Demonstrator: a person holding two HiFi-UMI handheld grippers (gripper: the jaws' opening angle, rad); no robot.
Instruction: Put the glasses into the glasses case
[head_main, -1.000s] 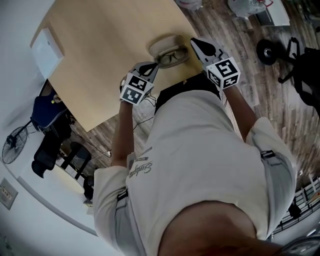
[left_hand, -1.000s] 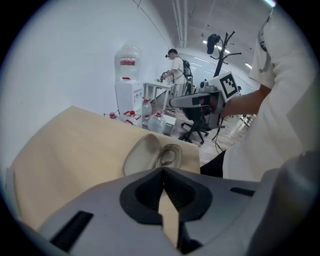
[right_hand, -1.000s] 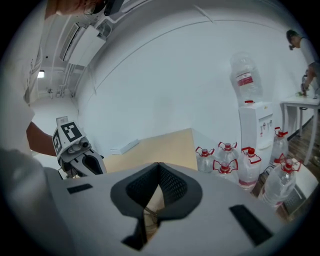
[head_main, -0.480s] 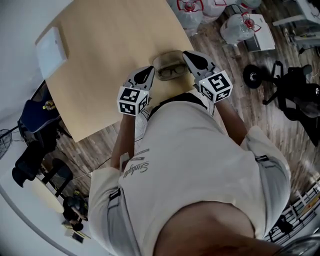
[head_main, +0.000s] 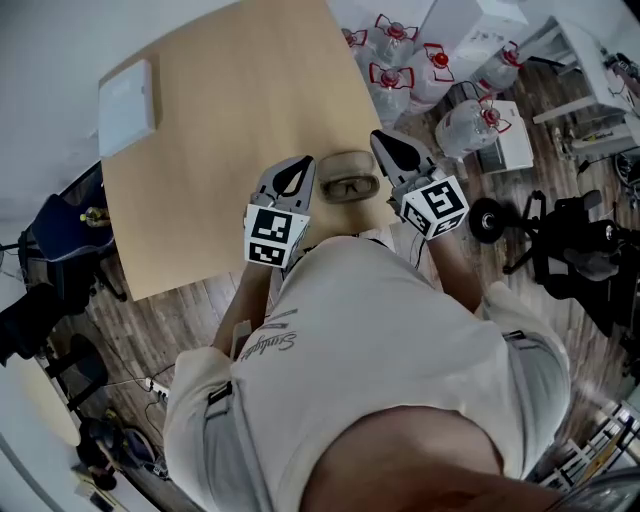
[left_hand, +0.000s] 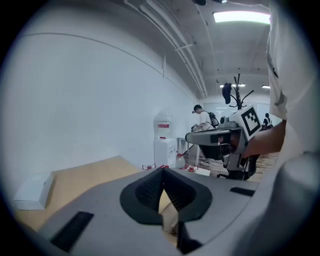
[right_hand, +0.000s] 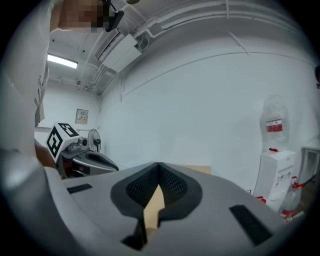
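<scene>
An open beige glasses case (head_main: 347, 164) lies near the table's near edge, with dark-framed glasses (head_main: 353, 186) lying in its lower half. My left gripper (head_main: 297, 169) is just left of the case, jaws shut and empty. My right gripper (head_main: 392, 147) is just right of the case, also shut with nothing held. Both are raised and point away from me. In the left gripper view the jaws (left_hand: 162, 172) meet at the tips, and the right gripper (left_hand: 225, 136) shows beyond. The right gripper view shows its shut jaws (right_hand: 158, 167) and the left gripper (right_hand: 82, 157); neither shows the case.
The light wooden table (head_main: 220, 120) carries a white flat box (head_main: 127, 93) at its far left. Several water bottles (head_main: 395, 70) and white boxes stand on the floor at the right. A black office chair (head_main: 575, 250) is at the far right; a water dispenser (left_hand: 165, 145) stands by the wall.
The head camera's view has shifted, so the table and case sit lower and more central. Both grippers stay shut on either side of the case, which still holds the glasses.
</scene>
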